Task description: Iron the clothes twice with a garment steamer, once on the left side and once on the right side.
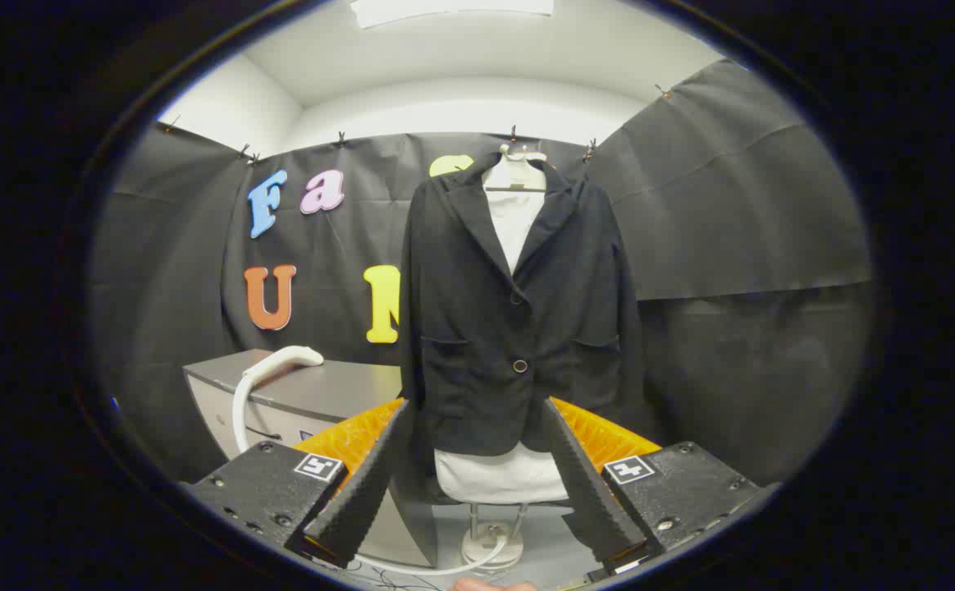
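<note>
Gripper [477,460] spread wide, holding nothing, aimed at black jacket [518,312] hung on stand [490,542] straight ahead beyond fingers. Steamer head [293,357] resting on grey cabinet [346,386] to the left of jacket, hose [239,410] looping down and across floor to stand base. Risks: off-centre closure on rounded handle, causing slip or twist; hose snagging on cabinet edge or stand during lift; jacket swinging on hanger [517,168] under contact, spoiling either pass.

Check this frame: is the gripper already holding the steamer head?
No. The gripper is open, and the steamer head lies on the grey cabinet beyond it.
</note>
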The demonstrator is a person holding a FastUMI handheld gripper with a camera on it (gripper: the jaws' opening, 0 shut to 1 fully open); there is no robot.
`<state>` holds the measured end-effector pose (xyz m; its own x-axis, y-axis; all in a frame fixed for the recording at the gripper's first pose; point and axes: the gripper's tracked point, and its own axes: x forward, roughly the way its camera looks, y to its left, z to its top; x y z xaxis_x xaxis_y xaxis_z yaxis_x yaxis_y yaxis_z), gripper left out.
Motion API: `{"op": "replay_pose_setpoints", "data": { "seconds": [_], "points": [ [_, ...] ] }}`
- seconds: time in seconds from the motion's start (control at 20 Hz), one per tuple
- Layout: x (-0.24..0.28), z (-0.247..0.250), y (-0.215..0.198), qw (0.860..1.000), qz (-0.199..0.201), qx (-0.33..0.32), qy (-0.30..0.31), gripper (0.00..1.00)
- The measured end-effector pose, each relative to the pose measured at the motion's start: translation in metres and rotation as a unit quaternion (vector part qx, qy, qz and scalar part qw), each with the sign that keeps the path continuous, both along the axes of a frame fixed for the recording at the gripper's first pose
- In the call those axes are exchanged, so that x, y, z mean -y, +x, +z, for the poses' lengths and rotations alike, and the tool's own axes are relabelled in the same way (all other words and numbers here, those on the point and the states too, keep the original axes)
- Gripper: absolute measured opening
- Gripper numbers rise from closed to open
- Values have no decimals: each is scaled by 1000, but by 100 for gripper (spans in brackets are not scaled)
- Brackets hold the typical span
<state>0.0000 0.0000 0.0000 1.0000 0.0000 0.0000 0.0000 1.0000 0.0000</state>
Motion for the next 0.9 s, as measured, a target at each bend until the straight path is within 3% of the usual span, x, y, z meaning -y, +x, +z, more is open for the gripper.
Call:
{"op": "replay_pose_setpoints", "data": {
  "seconds": [0.35,0.9],
  "points": [
    [-6,0,3,1000,14,-2,-2,100],
    [-27,14,-13,996,73,-36,34,100]
  ]
}}
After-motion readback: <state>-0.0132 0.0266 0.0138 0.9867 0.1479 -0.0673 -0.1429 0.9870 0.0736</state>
